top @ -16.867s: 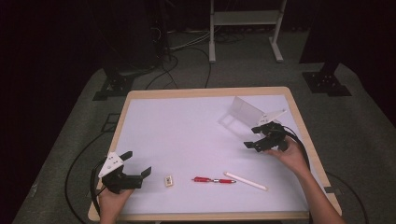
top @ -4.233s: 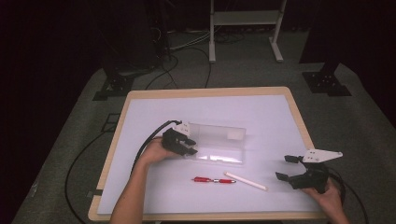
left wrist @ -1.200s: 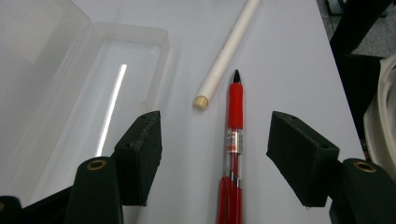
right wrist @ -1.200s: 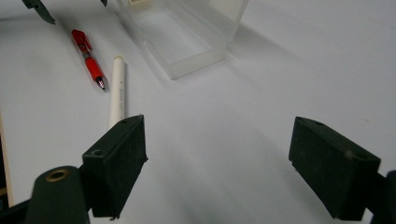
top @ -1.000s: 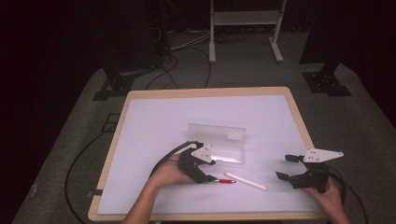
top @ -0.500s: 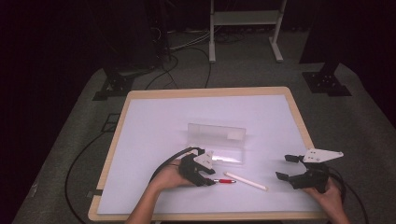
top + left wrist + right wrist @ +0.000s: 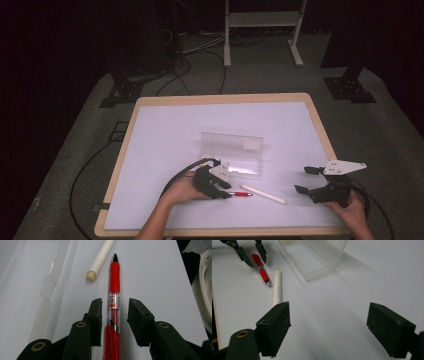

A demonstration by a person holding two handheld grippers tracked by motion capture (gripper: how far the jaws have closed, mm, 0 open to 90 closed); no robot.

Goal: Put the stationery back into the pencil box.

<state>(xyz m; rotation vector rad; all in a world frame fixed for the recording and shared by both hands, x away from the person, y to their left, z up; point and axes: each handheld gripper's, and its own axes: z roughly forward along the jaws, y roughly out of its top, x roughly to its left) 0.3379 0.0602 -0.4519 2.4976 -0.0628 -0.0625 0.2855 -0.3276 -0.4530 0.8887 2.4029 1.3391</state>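
**Left gripper view: claw straddling red pen**

Left gripper view shows the left claw [image 7: 115,315] low over the red pen [image 7: 114,302], jaws just been closing, one on each side of the barrel with small gaps left; pads not yet pressing. Pen lies flat on the white desk [image 7: 165,140]. White stick [image 7: 100,260] lies just beside the pen's tip end, and the clear plastic box [image 7: 232,150] sits near the pen, beyond it. Right claw [image 7: 337,332], well apart from the pen, is wide open, holding nothing.

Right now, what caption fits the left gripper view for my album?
Left gripper jaws closing around a red pen beside a white stick and clear box.
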